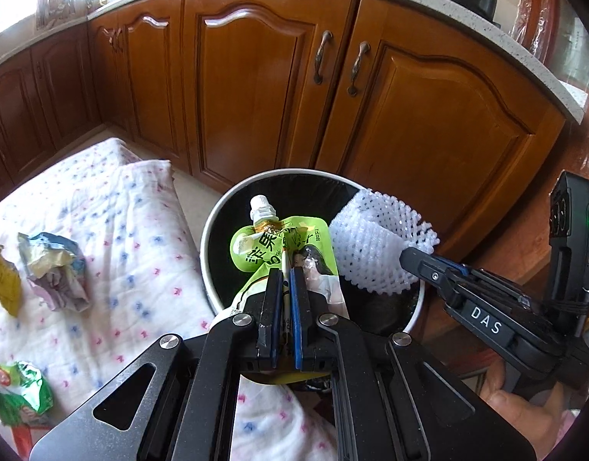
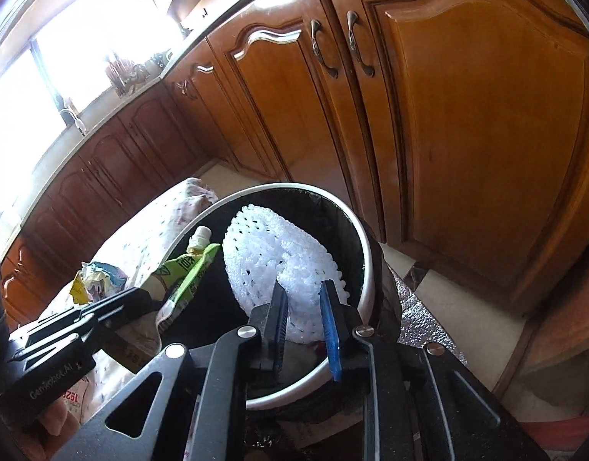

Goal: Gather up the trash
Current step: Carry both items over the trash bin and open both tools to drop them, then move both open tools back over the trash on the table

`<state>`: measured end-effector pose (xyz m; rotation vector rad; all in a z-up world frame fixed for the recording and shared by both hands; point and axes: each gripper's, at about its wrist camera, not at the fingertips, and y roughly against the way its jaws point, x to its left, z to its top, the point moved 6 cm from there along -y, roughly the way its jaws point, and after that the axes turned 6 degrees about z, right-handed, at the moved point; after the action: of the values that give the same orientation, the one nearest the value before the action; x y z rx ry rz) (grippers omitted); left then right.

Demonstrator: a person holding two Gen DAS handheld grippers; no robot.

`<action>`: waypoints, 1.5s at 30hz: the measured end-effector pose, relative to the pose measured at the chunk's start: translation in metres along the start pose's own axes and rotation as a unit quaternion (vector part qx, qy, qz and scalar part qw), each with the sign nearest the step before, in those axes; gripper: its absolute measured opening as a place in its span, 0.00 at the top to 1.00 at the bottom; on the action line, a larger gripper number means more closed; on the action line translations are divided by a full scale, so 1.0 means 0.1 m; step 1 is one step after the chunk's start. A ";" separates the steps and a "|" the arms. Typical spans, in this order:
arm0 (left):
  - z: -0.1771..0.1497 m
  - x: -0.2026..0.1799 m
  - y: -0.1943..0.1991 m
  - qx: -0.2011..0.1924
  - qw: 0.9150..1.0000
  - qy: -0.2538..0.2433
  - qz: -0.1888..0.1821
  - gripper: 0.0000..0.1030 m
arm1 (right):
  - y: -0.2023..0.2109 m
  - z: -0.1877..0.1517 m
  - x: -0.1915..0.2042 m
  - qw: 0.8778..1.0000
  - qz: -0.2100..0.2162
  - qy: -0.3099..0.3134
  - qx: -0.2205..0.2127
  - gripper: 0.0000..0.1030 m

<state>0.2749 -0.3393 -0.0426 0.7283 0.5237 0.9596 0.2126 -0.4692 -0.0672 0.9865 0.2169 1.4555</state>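
Over the black-lined bin (image 1: 217, 226), your left gripper (image 1: 283, 280) is closed tight on the green drink pouch (image 1: 271, 242). It is light and slippery; the flat seam is the good place to hold. Your right gripper (image 2: 304, 296) has its jaws slightly apart around the white foam net (image 2: 271, 261), which is soft and springy. More wrappers (image 1: 52, 269) wait on the dotted cloth (image 1: 133, 230).

Green pouch (image 1: 283, 246) in shut jaws above bin (image 1: 217, 215)
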 end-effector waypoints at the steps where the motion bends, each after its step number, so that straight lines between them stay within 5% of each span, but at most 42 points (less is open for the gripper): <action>1: 0.00 -0.01 -0.02 0.004 1.000 0.001 -0.003 0.96 | 0.00 0.00 -0.01 1.000 0.002 -0.002 0.000 0.74; 5: 0.00 -0.03 -0.08 0.017 1.000 0.005 -0.006 0.91 | 0.04 -0.01 -0.02 1.000 0.010 -0.010 -0.006 0.60; 7: 0.00 -0.02 -0.09 0.016 1.000 0.009 -0.004 0.70 | 0.07 0.00 -0.03 1.000 0.015 -0.014 -0.011 0.58; 9: 0.00 0.00 -0.05 0.010 1.000 0.013 -0.002 0.63 | 0.12 0.00 -0.02 1.000 0.017 -0.018 -0.018 0.58; 13: -0.02 0.07 0.09 0.002 1.000 0.022 -0.004 0.63 | 0.21 -0.03 0.05 0.999 0.027 -0.021 -0.027 0.57; 19: -0.15 0.26 0.37 -0.013 0.999 0.033 0.001 0.63 | 0.31 -0.20 0.31 0.998 0.047 -0.018 -0.040 0.35; 45: -1.31 1.46 1.37 -0.019 0.991 0.125 0.054 0.63 | 0.29 -1.29 1.33 0.992 0.121 0.034 0.028 0.34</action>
<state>0.1812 -0.1194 -0.0371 0.6095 0.6871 1.1680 0.1281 -0.3018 -0.0698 1.0353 0.1935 1.7136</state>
